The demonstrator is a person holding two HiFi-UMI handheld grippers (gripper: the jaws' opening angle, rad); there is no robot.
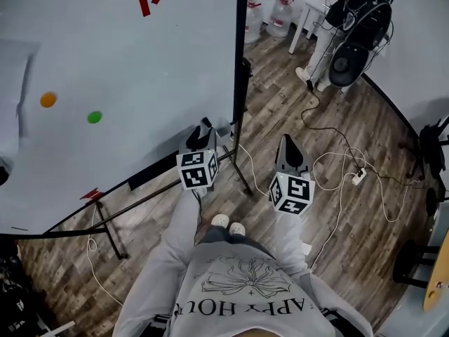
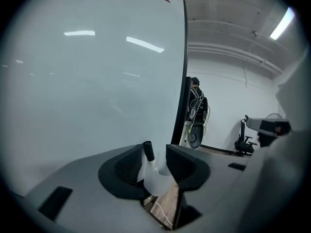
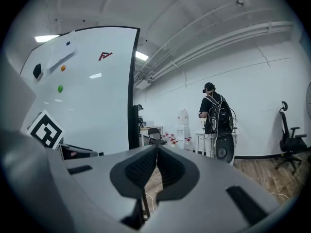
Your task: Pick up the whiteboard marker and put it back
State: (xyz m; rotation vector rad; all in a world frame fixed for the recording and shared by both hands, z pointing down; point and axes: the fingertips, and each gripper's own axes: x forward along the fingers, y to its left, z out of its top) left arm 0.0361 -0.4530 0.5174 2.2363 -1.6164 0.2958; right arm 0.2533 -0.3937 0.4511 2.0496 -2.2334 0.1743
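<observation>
The whiteboard marker [image 2: 148, 152], white-bodied with a black cap, sits slanted between the jaws of my left gripper [image 2: 154, 155], cap up and away from the camera. The white body fills the gap between the pads, so the gripper is shut on it. In the head view the left gripper [image 1: 201, 129] is at the lower right corner of the whiteboard [image 1: 126, 62], pointing at it; I cannot make out the marker there. My right gripper [image 1: 290, 144] is beside it to the right, off the board; its jaws [image 3: 156, 152] meet at the tips with nothing in them.
An orange magnet [image 1: 48, 100] and a green magnet [image 1: 95, 117] stick to the board. The board's black frame and stand leg [image 1: 242, 167] run between the two grippers. Cables [image 1: 337, 161] trail over the wooden floor. A person [image 1: 351, 20] stands at a table at the back.
</observation>
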